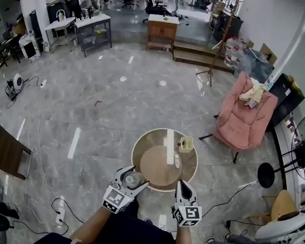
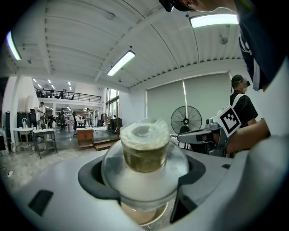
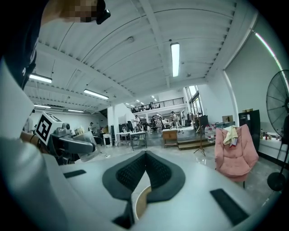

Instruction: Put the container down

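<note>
From the head view, a person stands at a round table (image 1: 190, 173) with a pale wooden top. The left gripper (image 1: 135, 177) is clamped on a clear round container (image 1: 132, 180), which sits over the table's near left rim; whether it touches the top cannot be told here. The right gripper (image 1: 182, 185) hovers just beside it at the near right rim, and nothing shows in it. On the far right part of the table stands a small cream cup (image 1: 187, 143), with a white strip (image 1: 170, 146) lying beside it. A pink armchair (image 1: 244, 117) stands well apart on the grey marble floor (image 1: 116, 104), to the right

In the left gripper view, the left gripper (image 2: 143, 180) has its dark pads pressed against both sides of the container (image 2: 144, 149). The container is a bulging clear bowl with a film-covered top and olive-brown contents. A sliver of the table top (image 2: 144, 215) shows below it. The right gripper (image 2: 205, 135), with its marker cube (image 2: 230, 118), shows to the right, and a standing fan (image 2: 186, 119) stands behind

In the right gripper view, the right gripper (image 3: 145, 154) has its jaws closed tip to tip with nothing between them. The table's rim (image 3: 141, 203) shows through the gap beneath. The left gripper (image 3: 72, 144) with the container (image 3: 88, 146) is at the left, and the armchair (image 3: 235, 153) is at the right
</note>
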A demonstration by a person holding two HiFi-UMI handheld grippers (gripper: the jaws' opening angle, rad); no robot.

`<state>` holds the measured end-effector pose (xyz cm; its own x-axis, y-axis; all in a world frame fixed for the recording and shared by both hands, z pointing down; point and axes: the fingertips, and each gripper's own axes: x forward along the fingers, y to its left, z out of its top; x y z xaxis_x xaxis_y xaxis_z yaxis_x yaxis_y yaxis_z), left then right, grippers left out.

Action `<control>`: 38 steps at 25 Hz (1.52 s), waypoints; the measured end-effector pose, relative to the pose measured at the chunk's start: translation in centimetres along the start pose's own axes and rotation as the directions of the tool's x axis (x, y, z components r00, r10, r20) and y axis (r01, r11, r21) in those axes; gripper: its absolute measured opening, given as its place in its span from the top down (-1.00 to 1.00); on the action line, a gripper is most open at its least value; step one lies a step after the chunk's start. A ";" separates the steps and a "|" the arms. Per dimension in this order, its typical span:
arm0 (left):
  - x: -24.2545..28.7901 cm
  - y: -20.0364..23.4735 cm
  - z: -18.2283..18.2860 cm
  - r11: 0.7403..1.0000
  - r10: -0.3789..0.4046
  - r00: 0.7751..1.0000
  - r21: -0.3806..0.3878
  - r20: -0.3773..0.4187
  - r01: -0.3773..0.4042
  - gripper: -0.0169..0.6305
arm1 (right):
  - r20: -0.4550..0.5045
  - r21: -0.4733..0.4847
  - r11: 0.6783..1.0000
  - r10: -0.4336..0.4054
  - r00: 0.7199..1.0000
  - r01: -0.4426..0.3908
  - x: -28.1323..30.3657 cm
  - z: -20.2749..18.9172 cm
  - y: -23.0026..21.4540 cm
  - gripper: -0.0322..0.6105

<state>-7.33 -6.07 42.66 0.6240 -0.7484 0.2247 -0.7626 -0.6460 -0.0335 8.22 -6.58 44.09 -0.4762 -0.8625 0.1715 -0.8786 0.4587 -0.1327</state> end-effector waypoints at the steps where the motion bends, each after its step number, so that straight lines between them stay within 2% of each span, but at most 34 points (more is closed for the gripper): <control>1: 0.2 0.6 0.0 1.000 -0.001 1.000 -0.003 -0.003 0.001 -0.10 | -0.004 0.001 1.000 0.002 1.000 -0.002 0.7 0.0 0.1 0.81; 7: 2.5 4.0 -0.4 1.000 -0.016 1.000 -0.020 -0.016 0.016 -0.10 | -0.025 -0.001 1.000 0.004 1.000 -0.004 4.2 -0.3 -0.5 0.81; 16: 7.3 11.2 0.0 0.999 -0.042 0.999 -0.021 0.003 0.042 -0.10 | -0.050 0.021 1.000 -0.019 0.999 0.020 12.5 0.2 -1.7 0.81; 24: 11.1 17.2 1.0 0.995 -0.099 0.995 0.020 0.003 0.099 -0.10 | -0.038 0.014 0.998 -0.067 0.997 0.067 18.6 2.1 -2.4 0.81; 33: 16.0 18.8 1.6 0.969 -0.238 0.971 0.055 -0.031 0.239 -0.10 | -0.011 0.027 0.977 -0.212 0.977 0.212 20.3 3.8 -5.5 0.81; 38: 18.3 17.8 2.2 0.954 -0.290 0.957 0.064 -0.032 0.291 -0.10 | -0.023 0.045 0.968 -0.246 0.969 0.247 19.0 3.2 -6.4 0.81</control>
<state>-9.14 -31.57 44.01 0.8123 -0.5239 0.2561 -0.5352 -0.8442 -0.0294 4.86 -26.59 45.07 -0.2457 -0.9438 0.2211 -0.9666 0.2212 -0.1298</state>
